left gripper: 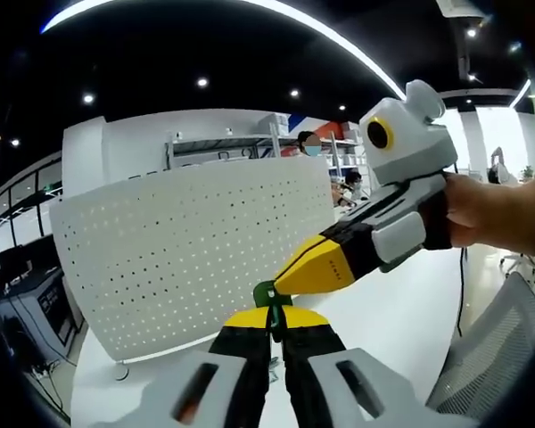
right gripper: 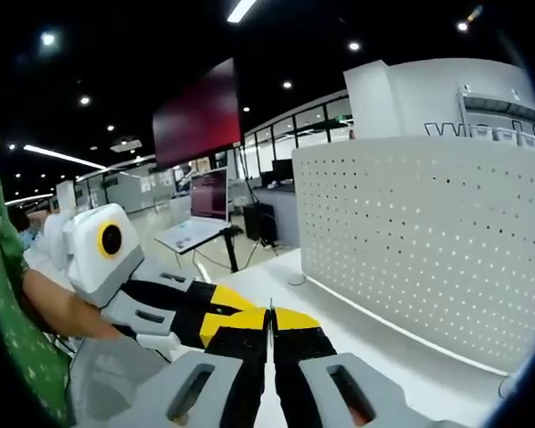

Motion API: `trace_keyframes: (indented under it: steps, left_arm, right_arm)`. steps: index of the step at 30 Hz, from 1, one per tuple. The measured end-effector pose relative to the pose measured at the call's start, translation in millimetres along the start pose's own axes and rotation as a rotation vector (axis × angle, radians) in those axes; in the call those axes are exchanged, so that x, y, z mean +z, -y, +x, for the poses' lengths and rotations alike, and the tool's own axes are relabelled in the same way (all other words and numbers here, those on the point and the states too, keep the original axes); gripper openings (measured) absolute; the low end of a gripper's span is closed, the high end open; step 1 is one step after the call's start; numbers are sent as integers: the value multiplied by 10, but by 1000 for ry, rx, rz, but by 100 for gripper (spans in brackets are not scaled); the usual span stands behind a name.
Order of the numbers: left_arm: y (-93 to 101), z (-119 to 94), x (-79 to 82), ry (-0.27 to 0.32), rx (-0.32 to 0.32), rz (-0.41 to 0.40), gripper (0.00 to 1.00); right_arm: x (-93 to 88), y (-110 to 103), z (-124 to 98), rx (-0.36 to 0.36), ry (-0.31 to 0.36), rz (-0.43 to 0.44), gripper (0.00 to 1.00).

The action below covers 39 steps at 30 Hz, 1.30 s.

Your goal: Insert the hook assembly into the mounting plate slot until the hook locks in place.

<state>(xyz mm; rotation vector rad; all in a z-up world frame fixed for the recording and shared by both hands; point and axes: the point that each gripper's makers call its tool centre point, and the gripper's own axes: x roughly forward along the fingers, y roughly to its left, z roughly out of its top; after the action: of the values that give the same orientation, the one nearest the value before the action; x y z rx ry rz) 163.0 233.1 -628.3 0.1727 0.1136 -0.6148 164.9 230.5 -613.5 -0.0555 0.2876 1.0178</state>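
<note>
Left gripper (left gripper: 275,323): jaws rise from the bottom of the left gripper view, pressed together on a small green hook (left gripper: 266,294) at the yellow tips. The hook pokes out just above the tips; its shape beyond a dark green tab is too small to tell.

Right gripper (left gripper: 290,278): comes in from the right of the left gripper view, held in a hand (left gripper: 490,214), its yellow tip touching the hook from above. In the right gripper view its own jaws (right gripper: 272,323) are pressed together with a thin dark sliver between the tips; what that sliver is cannot be told. The left gripper lies just beside them, on the left of that view.

Pegboard (left gripper: 187,254): white perforated panel, standing upright on a white table (left gripper: 401,312), behind both grippers and apart from them. Its lower edge meets the table; its top edge curves in the fisheye. In the right gripper view the pegboard (right gripper: 428,241) stands on the right, with bare table (right gripper: 383,357) in front of it.

Open room: bare table surface to the right of the grippers in the left gripper view; floor and desks beyond the table edge.
</note>
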Motion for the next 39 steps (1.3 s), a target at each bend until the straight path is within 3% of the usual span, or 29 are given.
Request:
trace_keyframes:
  steps: [18,24,36,39]
  left_arm:
    - [53,-18,20,-11,11,-14,3]
    - [38,-17,36,-13,21,-21,3]
    - [2,2,45,-19,37,-35,3]
    - [-20,11,72,-15,43,-41,3]
  right_arm:
    - [19,6,-133,-11,18,-58,17]
    - [49,94,-227,-44,45,-69,31]
    - [124,300,-380,-113,116,-55,76]
    - [127,340,-427,-125,124,-61,80]
